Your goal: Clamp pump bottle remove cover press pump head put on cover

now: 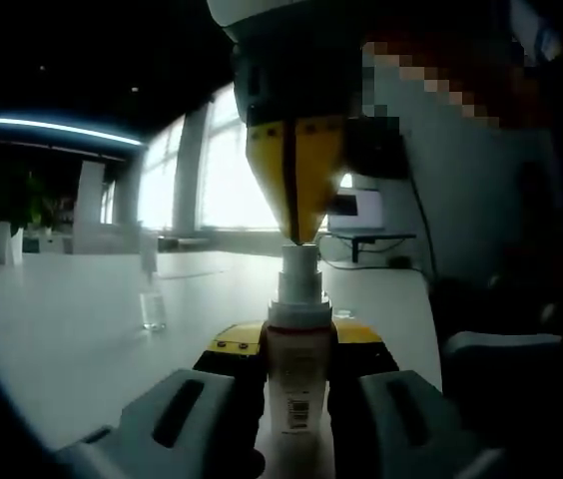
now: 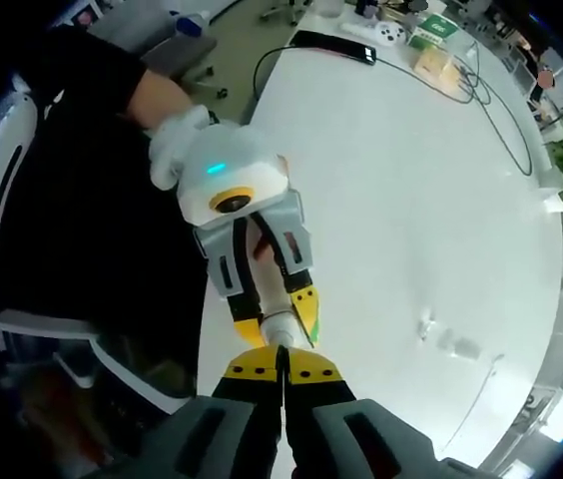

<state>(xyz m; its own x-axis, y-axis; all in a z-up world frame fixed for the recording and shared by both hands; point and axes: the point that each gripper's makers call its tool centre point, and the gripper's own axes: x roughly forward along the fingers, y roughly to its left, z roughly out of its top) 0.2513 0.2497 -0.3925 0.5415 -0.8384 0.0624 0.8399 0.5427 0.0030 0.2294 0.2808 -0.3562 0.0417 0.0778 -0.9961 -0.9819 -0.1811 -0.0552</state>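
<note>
Pump bottle [image 1: 294, 384] between left gripper [image 1: 296, 384] jaws; right gripper [image 1: 296, 235] atop pump.

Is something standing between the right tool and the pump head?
Nothing visible. The right tool, tips together, meets the grey pump head of the white plastic bottle clamped in the left tool.

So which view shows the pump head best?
The left gripper view: the pump head stands side-on atop the bottle, under the right gripper. The right gripper view looks down on it, mostly hidden by jaws.
</note>
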